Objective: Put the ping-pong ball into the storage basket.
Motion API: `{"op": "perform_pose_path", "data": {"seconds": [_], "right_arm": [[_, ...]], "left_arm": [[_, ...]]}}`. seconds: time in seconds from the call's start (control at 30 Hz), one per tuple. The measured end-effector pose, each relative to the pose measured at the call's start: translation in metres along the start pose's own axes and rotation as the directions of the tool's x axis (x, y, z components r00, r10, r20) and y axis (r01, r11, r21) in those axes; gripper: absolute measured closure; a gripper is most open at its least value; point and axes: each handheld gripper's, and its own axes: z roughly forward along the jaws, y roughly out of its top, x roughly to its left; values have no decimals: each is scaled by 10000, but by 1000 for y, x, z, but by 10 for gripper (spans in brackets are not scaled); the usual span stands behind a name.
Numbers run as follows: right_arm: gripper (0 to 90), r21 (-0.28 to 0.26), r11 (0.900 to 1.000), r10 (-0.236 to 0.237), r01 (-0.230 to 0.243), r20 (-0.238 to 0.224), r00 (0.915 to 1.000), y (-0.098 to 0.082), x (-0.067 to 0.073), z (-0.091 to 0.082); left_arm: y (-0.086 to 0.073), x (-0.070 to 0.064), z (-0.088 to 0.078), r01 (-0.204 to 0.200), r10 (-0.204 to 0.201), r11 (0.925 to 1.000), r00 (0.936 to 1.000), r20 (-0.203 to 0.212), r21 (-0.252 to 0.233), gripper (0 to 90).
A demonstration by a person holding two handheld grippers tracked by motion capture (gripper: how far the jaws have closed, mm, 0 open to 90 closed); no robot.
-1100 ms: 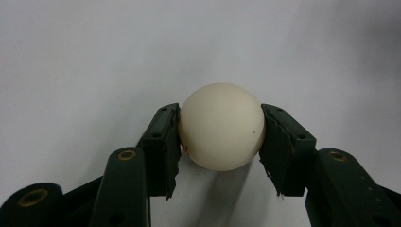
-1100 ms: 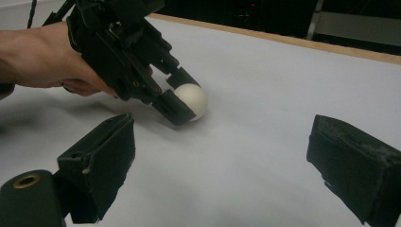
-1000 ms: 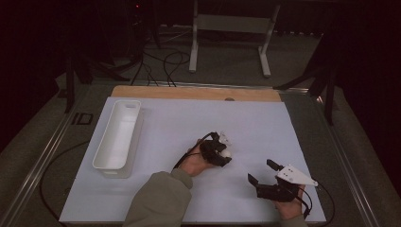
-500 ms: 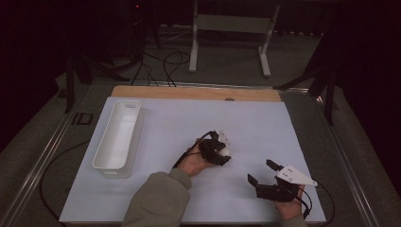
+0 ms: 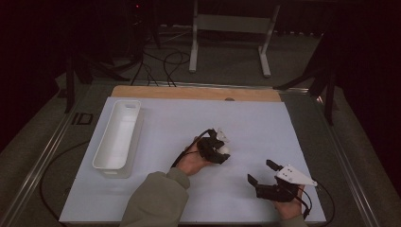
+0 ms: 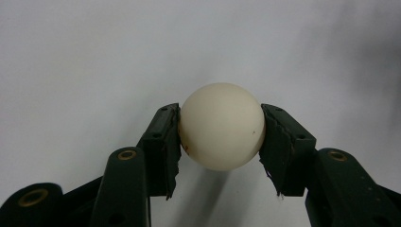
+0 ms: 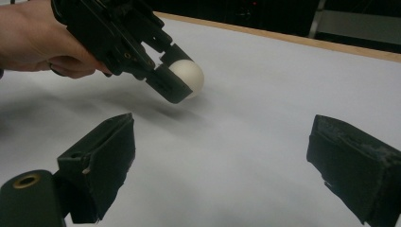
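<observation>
One ball point(image 6: 221, 126) clamped in left tool point(image 6: 220, 142); right tool point(image 7: 227, 156) spread.

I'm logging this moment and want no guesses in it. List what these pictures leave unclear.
- Inside of the white tray: high view, too small and washed out to tell if anything lies in it.
- Whether the ball rests on the table or is lifted: left gripper view, its underside faces away.
- Far side of the ball: right gripper view, hidden by the left tongs.
- Right tongs tips: right gripper view, one cut off by the edge.
</observation>
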Motion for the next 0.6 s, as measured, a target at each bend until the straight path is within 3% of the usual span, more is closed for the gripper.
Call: {"op": "perform_pose_path", "data": {"seconds": [0.6], "right_arm": [[85,-11,10000,-18,18,8,10000,0,0,0]], "left_arm": [[3,-1,-13,-50,50,10000,10000,-45,70,515]]}}
